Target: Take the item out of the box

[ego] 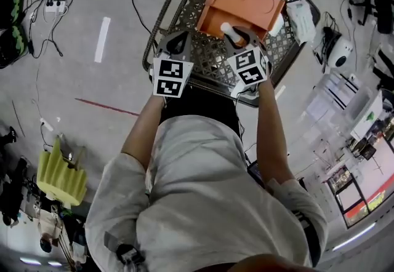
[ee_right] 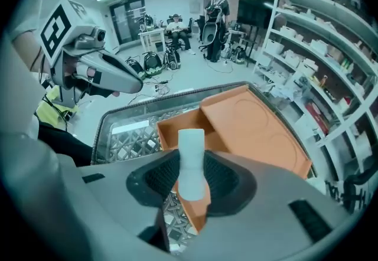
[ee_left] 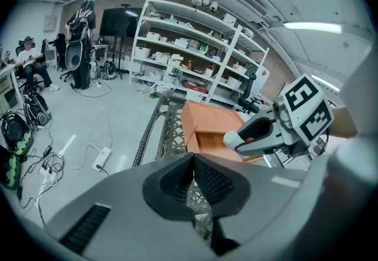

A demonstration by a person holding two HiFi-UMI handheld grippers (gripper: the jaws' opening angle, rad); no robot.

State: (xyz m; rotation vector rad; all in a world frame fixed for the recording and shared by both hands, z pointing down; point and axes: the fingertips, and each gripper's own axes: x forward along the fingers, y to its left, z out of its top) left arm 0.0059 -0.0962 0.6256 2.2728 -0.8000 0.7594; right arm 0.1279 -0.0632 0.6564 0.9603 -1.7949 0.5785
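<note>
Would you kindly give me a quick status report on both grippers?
Left gripper shut, empty. Right gripper shut on white item, over open orange box in wire basket. Nothing in the way.

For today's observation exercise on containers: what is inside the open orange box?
Only a bare orange bottom shows inside the orange box. The white bottle-like item, clamped in the right tool, and that tool itself cover the box's near part, so anything there is hidden.

The box (ego: 243,0) lies in the far right part of the wire basket (ego: 209,54), the right gripper (ego: 241,33) holds the bottle (ego: 229,29) over the box's near edge, and the left gripper (ego: 177,37) hangs to its left, over the basket's lattice.
</note>
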